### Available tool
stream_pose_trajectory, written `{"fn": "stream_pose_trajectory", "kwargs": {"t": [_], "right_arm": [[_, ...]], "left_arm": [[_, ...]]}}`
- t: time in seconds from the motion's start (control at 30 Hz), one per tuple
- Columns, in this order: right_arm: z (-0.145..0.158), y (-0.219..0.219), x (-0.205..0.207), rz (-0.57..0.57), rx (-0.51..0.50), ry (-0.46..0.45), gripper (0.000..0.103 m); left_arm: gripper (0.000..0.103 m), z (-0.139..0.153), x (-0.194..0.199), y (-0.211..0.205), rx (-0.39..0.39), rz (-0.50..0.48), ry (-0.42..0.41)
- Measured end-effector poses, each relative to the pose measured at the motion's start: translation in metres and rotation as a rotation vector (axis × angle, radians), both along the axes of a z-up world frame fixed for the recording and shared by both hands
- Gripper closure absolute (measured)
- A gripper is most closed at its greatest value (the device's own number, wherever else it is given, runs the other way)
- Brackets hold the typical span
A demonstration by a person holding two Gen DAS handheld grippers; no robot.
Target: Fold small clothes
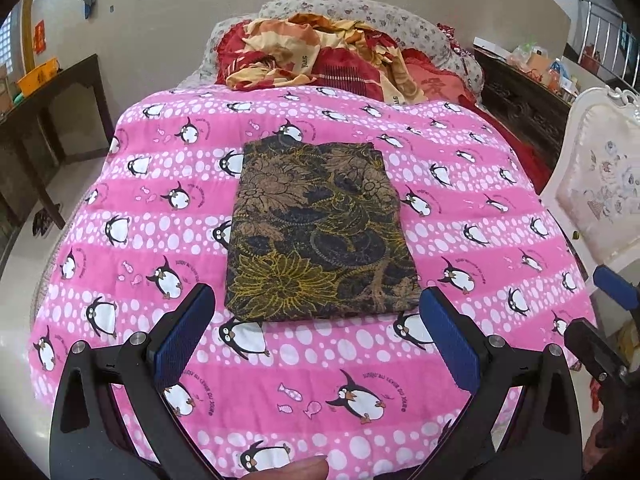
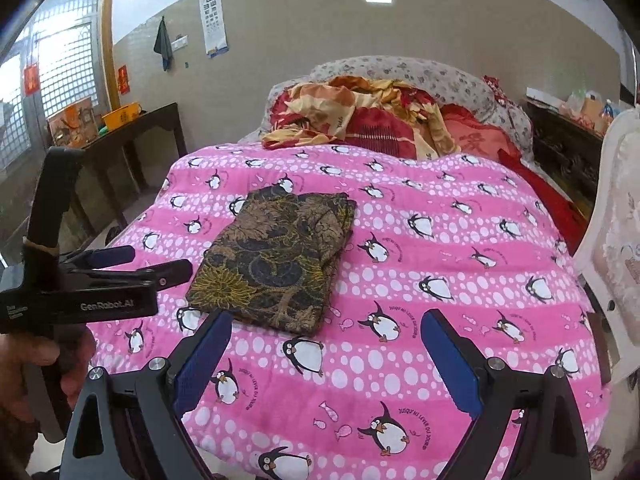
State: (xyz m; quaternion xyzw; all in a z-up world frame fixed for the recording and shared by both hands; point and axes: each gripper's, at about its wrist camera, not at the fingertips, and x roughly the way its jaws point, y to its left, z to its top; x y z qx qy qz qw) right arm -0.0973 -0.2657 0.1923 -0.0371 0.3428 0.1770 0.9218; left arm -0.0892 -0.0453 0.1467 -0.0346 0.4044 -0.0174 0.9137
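Note:
A dark garment with a brown and yellow flower print (image 1: 320, 232) lies folded into a flat rectangle on the pink penguin quilt (image 1: 480, 240). It also shows in the right wrist view (image 2: 276, 260). My left gripper (image 1: 318, 304) is open and empty, its blue pads on either side of the garment's near edge and a little above it. My right gripper (image 2: 326, 328) is open and empty, over the quilt to the right of the garment's near corner. The left gripper also shows at the left of the right wrist view (image 2: 160, 266).
A heap of red and cream bedding (image 1: 320, 56) lies at the head of the bed. A dark wooden table (image 1: 48, 112) stands to the left. A white padded chair (image 1: 600, 184) stands close on the right, with a dark cabinet (image 1: 520, 108) behind it.

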Motion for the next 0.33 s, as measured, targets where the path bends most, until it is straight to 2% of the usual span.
{"fn": "stream_pose_trajectory", "kwargs": {"t": [0.33], "right_arm": [[0.0055, 0.0023, 0.0008, 0.008, -0.012, -0.013, 0.009]], "left_arm": [[0.001, 0.0040, -0.0051, -0.0010, 0.008, 0.010, -0.033]]}}
